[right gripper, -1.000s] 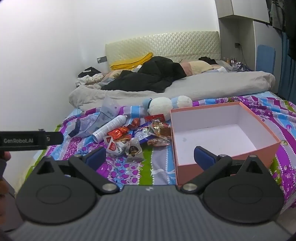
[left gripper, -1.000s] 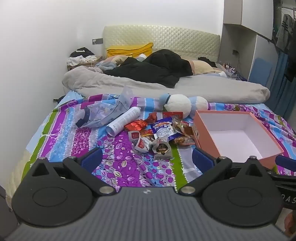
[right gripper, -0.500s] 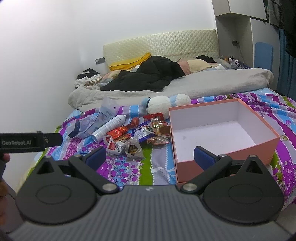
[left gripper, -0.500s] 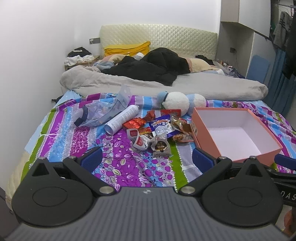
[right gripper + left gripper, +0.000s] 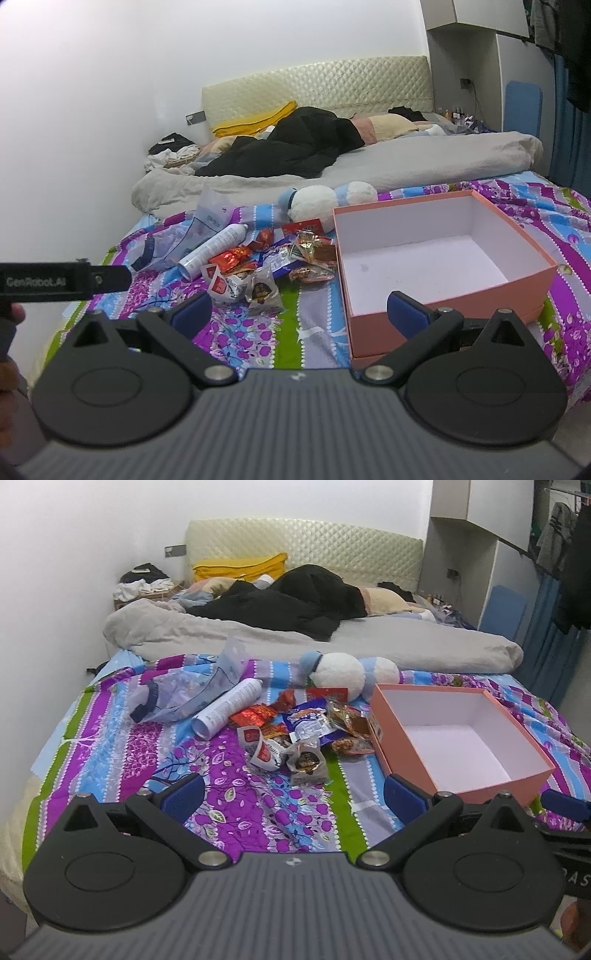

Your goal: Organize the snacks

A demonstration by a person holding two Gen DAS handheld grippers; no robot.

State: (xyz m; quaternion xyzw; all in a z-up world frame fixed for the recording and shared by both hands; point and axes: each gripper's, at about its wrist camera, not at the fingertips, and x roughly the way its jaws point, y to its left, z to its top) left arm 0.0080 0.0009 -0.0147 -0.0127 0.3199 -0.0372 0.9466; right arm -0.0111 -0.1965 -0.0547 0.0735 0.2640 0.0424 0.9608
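A heap of small snack packets (image 5: pixel 303 731) (image 5: pixel 269 266) lies on the purple striped bedspread, just left of an empty pink cardboard box (image 5: pixel 458 734) (image 5: pixel 436 258) with a white inside. My left gripper (image 5: pixel 293 799) hovers open over the bedspread, short of the heap, with nothing between its fingers. My right gripper (image 5: pixel 299 310) is open too, its right fingertip in front of the box's near wall. The left gripper's body (image 5: pixel 62 282) shows at the left edge of the right wrist view.
A white spray can (image 5: pixel 227 712) and a crumpled clear plastic bag (image 5: pixel 184 694) lie left of the snacks. A white and blue plush toy (image 5: pixel 347 672) sits behind them. Grey duvet (image 5: pixel 406 646) and dark clothes (image 5: pixel 288 602) cover the far bed. A wall runs along the left.
Both views have pulled back and tilted slightly, so the snacks and box sit a bit farther off. Both grippers stay open and nothing on the bed has moved.
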